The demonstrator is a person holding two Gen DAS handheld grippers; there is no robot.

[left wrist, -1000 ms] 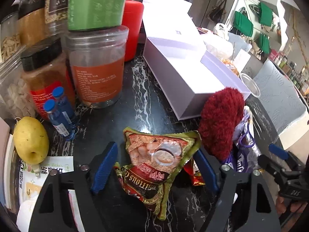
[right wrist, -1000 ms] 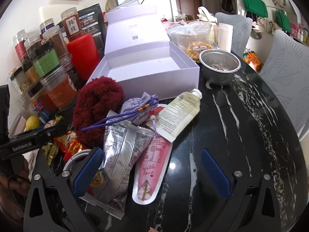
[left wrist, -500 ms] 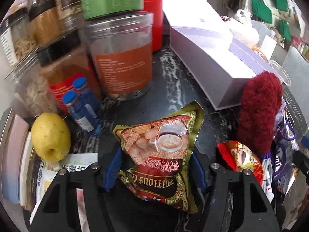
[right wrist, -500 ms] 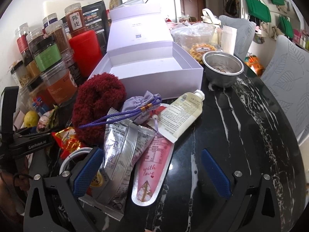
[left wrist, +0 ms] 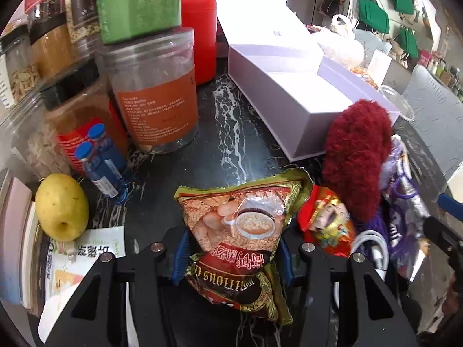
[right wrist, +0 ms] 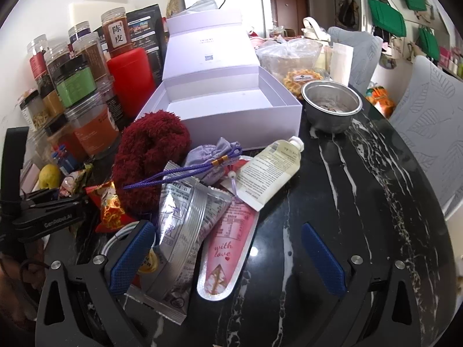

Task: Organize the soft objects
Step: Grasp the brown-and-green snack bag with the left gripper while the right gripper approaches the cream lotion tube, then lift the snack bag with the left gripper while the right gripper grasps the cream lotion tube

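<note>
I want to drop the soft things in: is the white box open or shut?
Open. The white box has its lid standing upright behind it, and its bare inside shows.

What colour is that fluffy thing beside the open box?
Dark red; the fluffy thing shows best in the right wrist view.

Glossy black marble surface (right wrist: 347, 190); fuzzy red plush cloth (right wrist: 150, 156); shiny foil snack bag (left wrist: 240, 225); matt white cardboard box (right wrist: 231, 110); brushed metal bowl (right wrist: 331, 107).
</note>
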